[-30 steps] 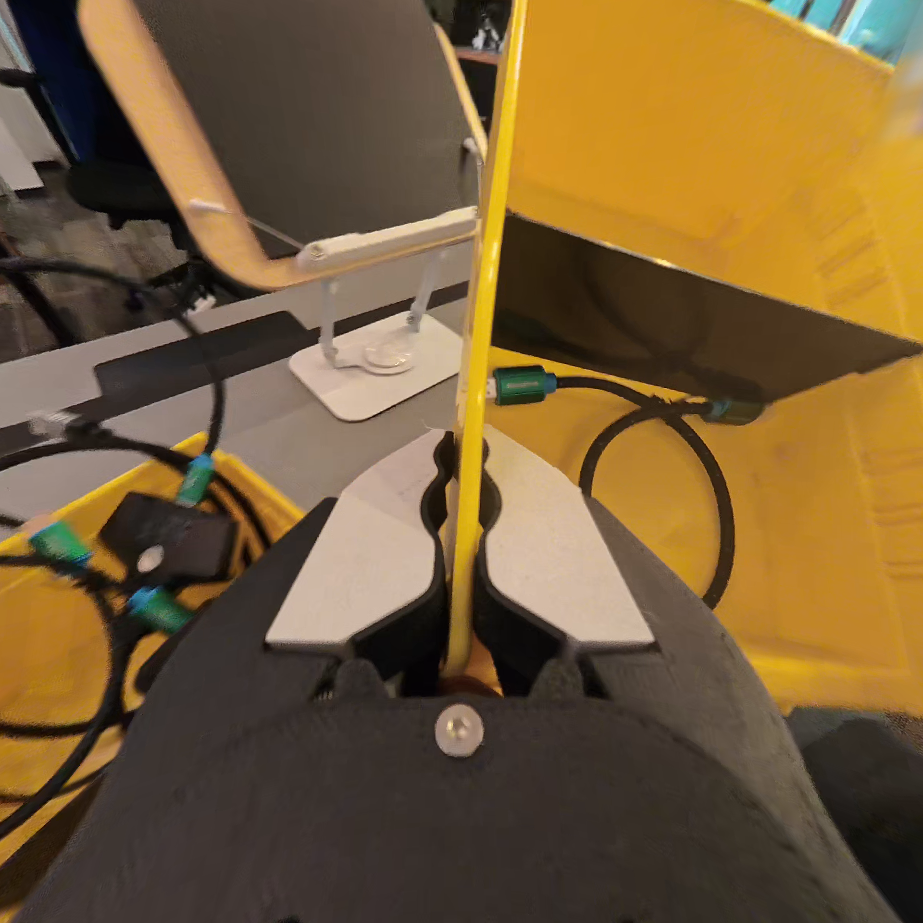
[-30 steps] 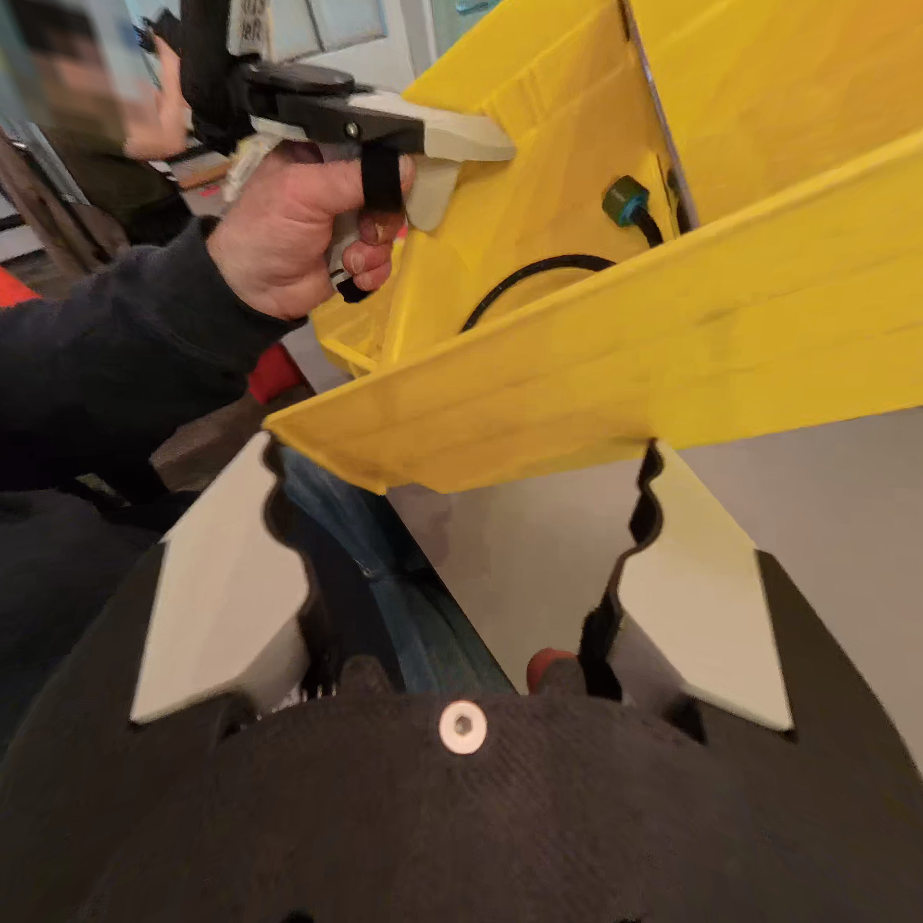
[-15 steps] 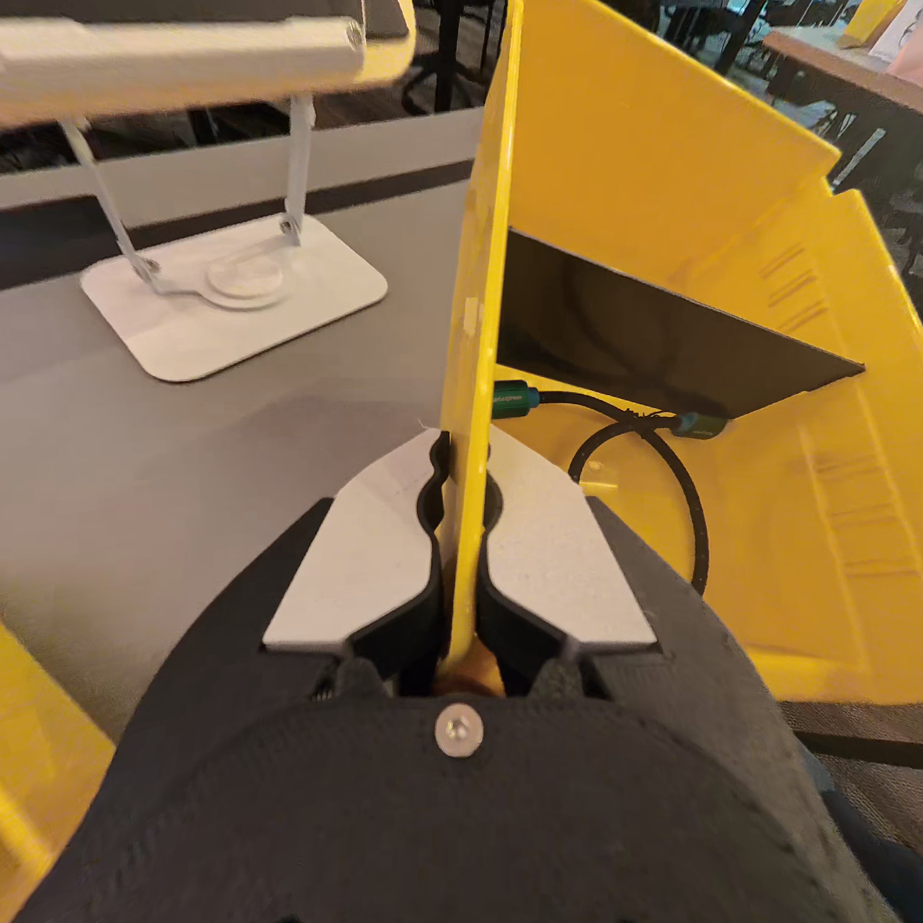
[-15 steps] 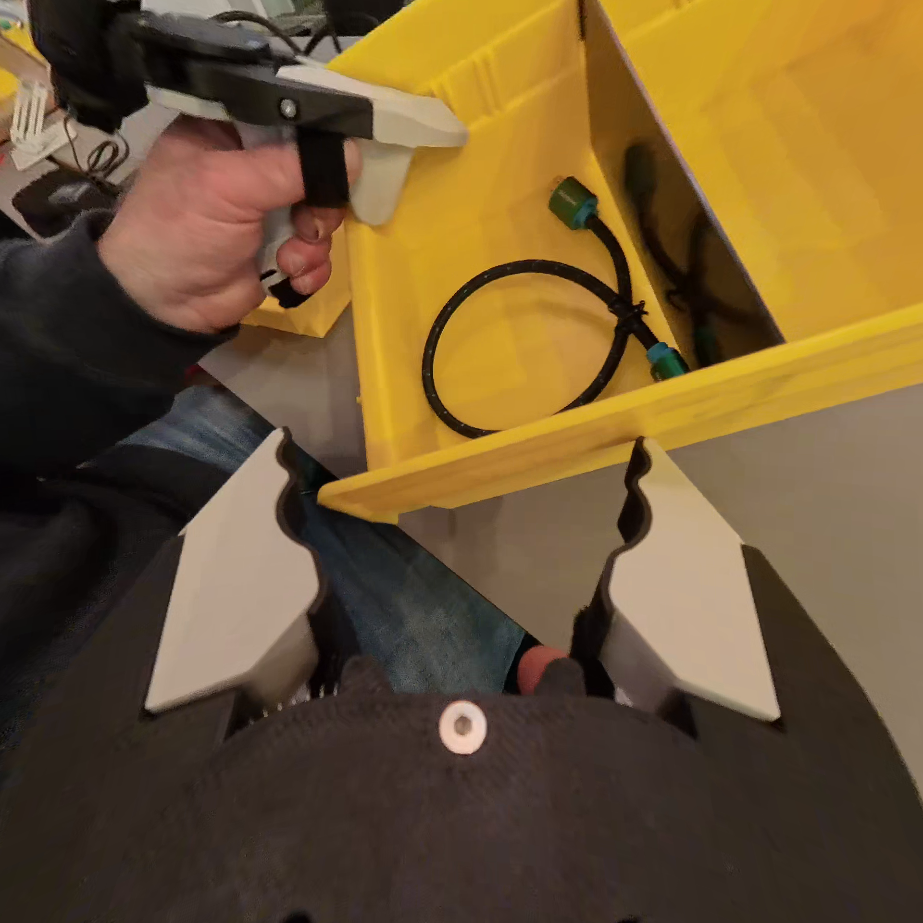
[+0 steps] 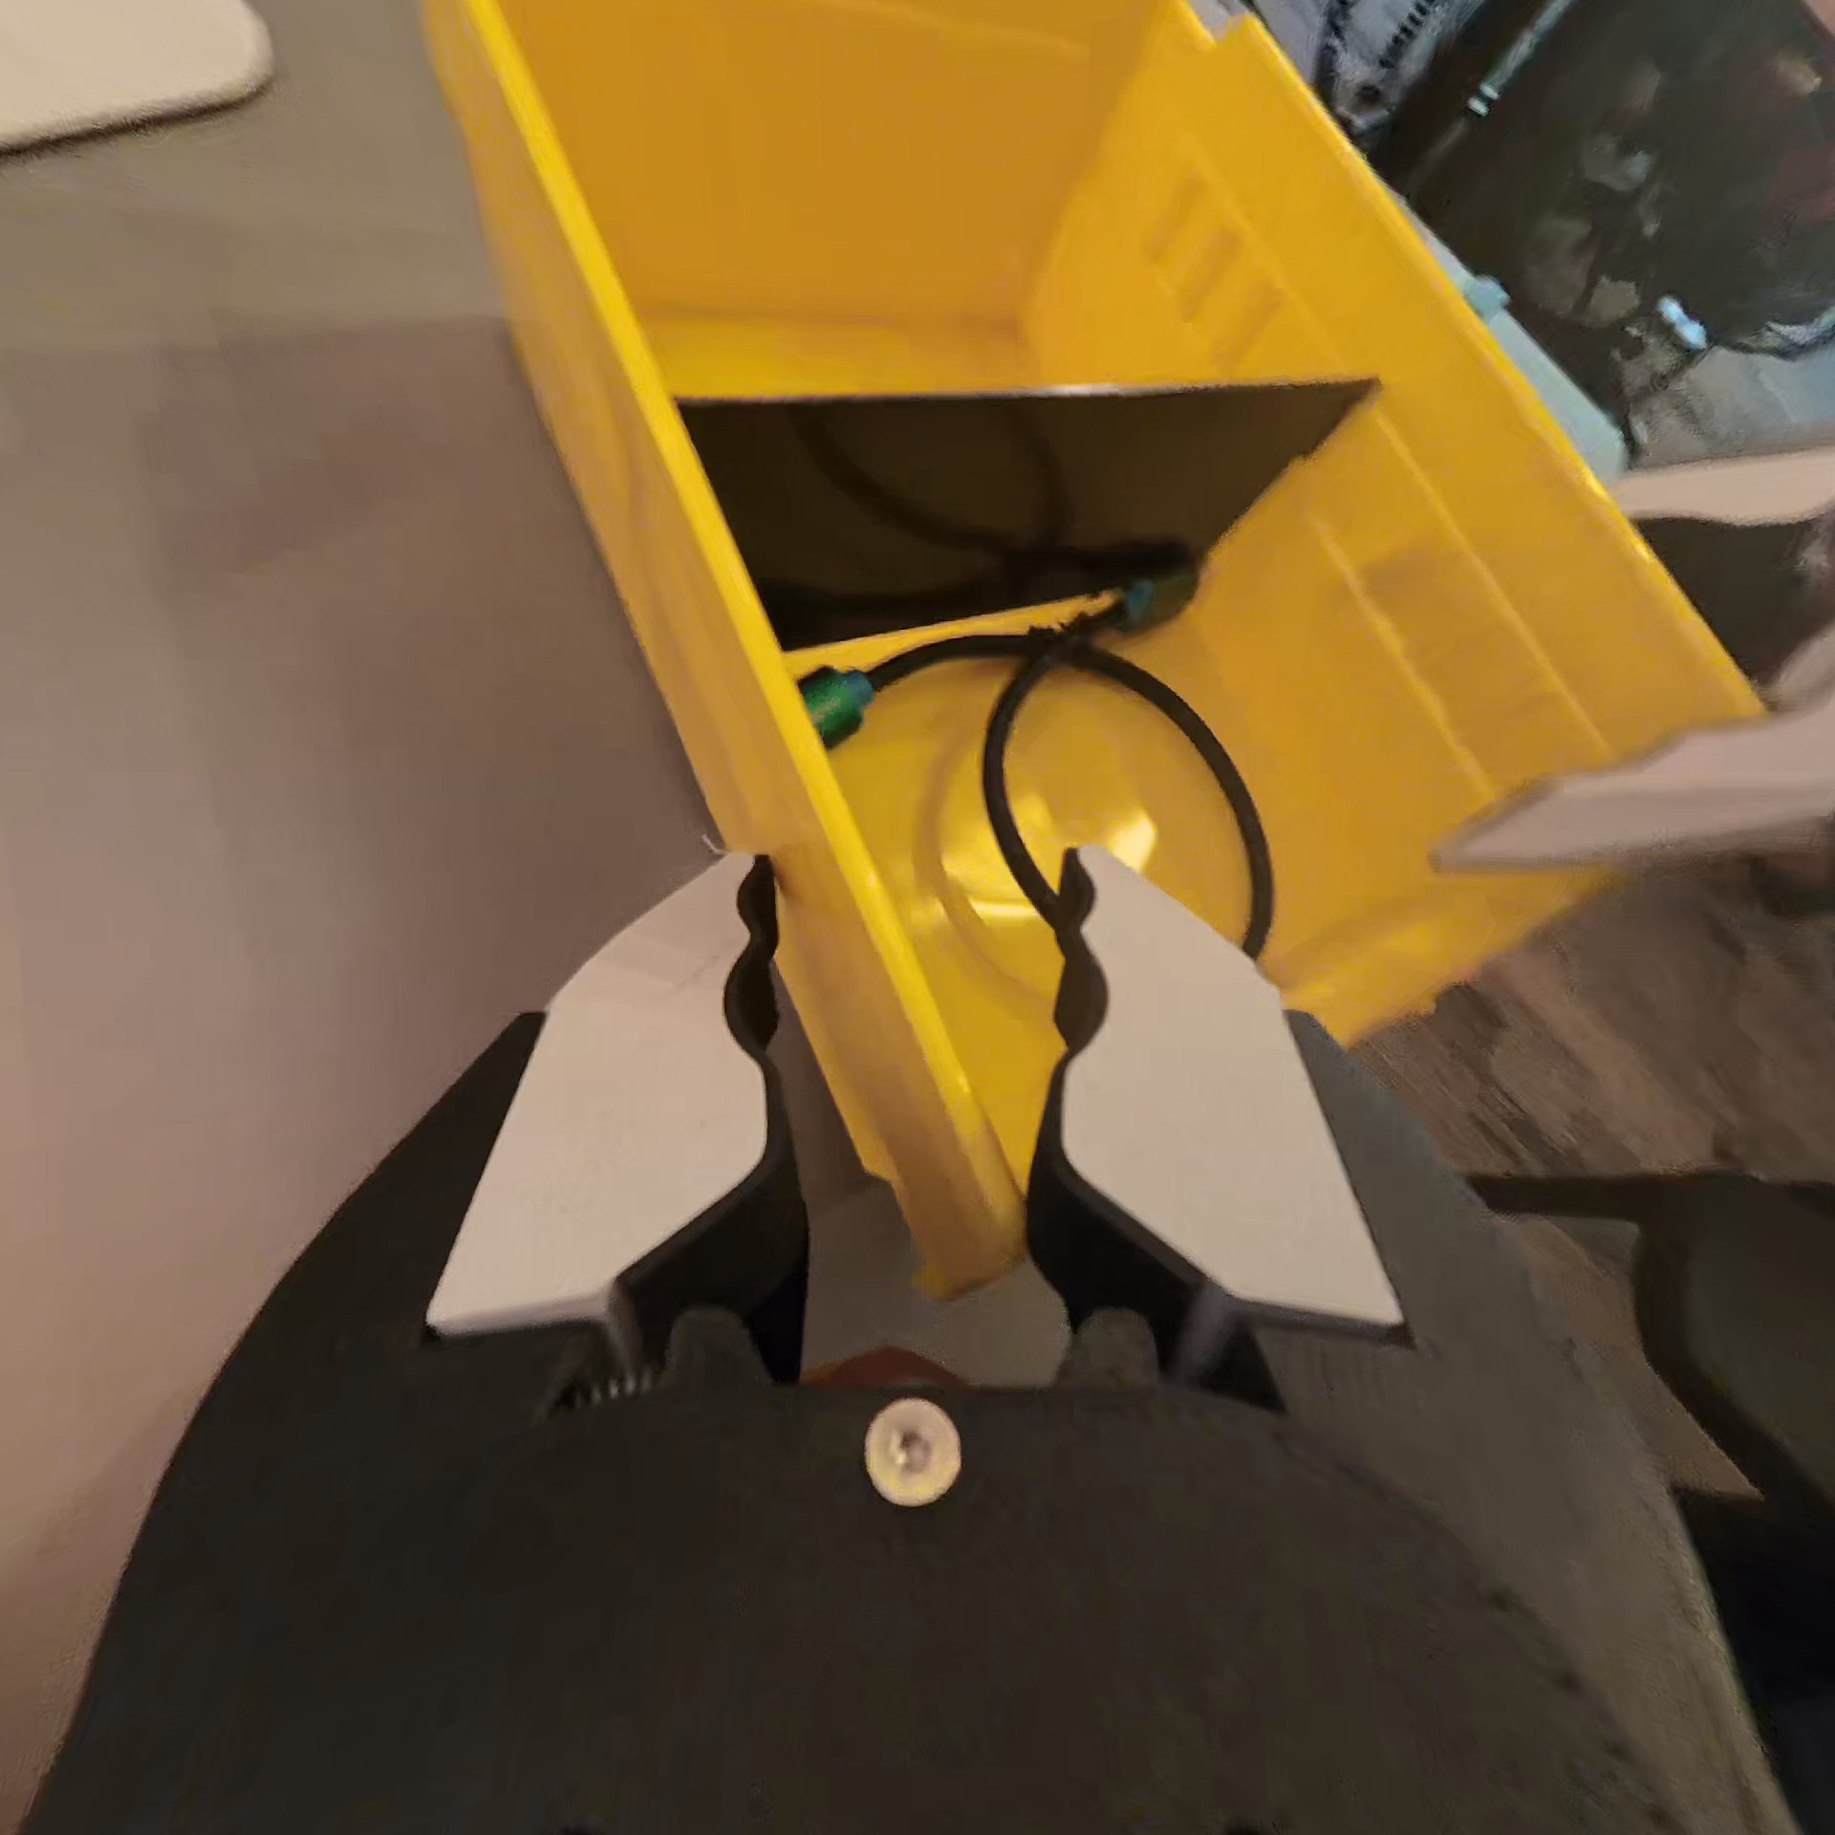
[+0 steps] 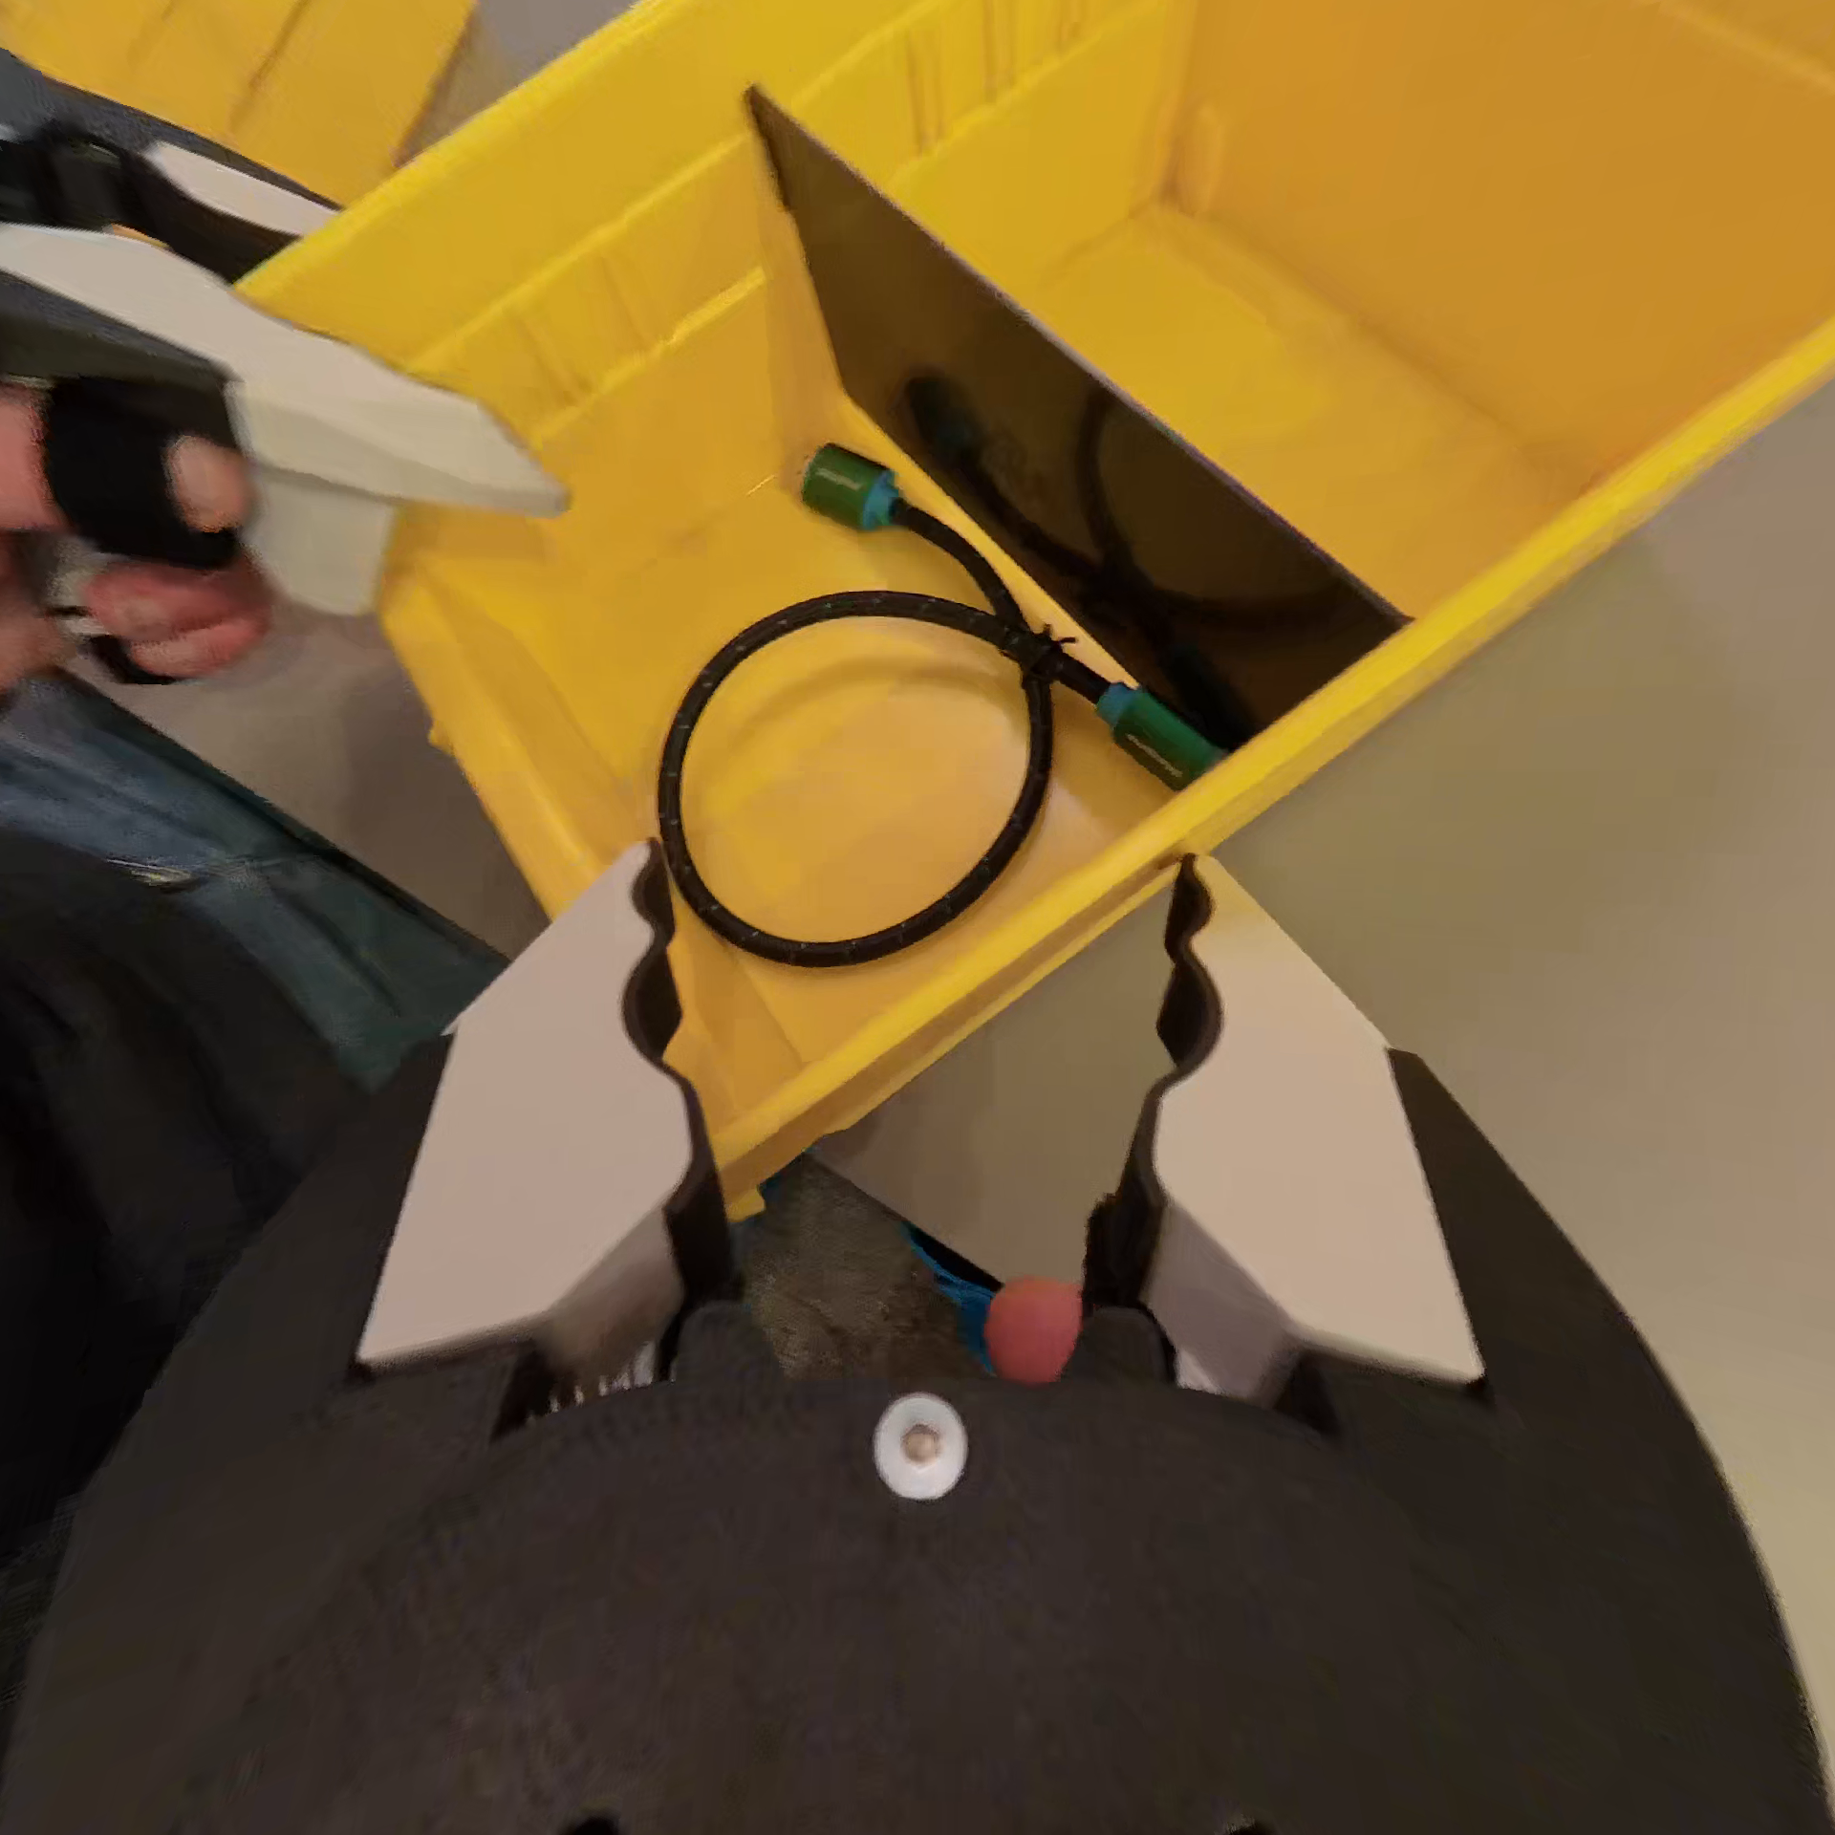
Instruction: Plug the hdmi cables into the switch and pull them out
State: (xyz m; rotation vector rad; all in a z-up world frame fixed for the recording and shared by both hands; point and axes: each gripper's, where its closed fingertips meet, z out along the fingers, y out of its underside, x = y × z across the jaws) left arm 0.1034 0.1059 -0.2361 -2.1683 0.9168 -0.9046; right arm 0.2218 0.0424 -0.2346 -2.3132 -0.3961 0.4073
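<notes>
A coiled black HDMI cable (image 5: 1197, 725) with green plugs (image 5: 837, 703) lies in the near compartment of a yellow bin (image 5: 894, 199), in front of a black divider (image 5: 993, 467). My left gripper (image 5: 912, 859) is open, its jaws either side of the bin's near wall without pinching it. My right gripper (image 6: 918, 859) is open and empty over the bin's (image 6: 1390, 298) near corner, just short of the cable (image 6: 854, 784). The left gripper (image 6: 397, 437) shows at the bin's left rim, held by a hand. No switch is in view.
The bin stands on a grey table (image 5: 248, 695), near its edge. A white stand base (image 5: 119, 70) sits at the far left. Part of a second yellow bin (image 6: 248, 70) shows at the top left. The right gripper's fingers (image 5: 1638, 794) show blurred at the bin's right rim.
My left gripper has opened and let go of the bin wall. The bin has come down from a tilt to rest flat. My right gripper has moved in over the cable compartment.
</notes>
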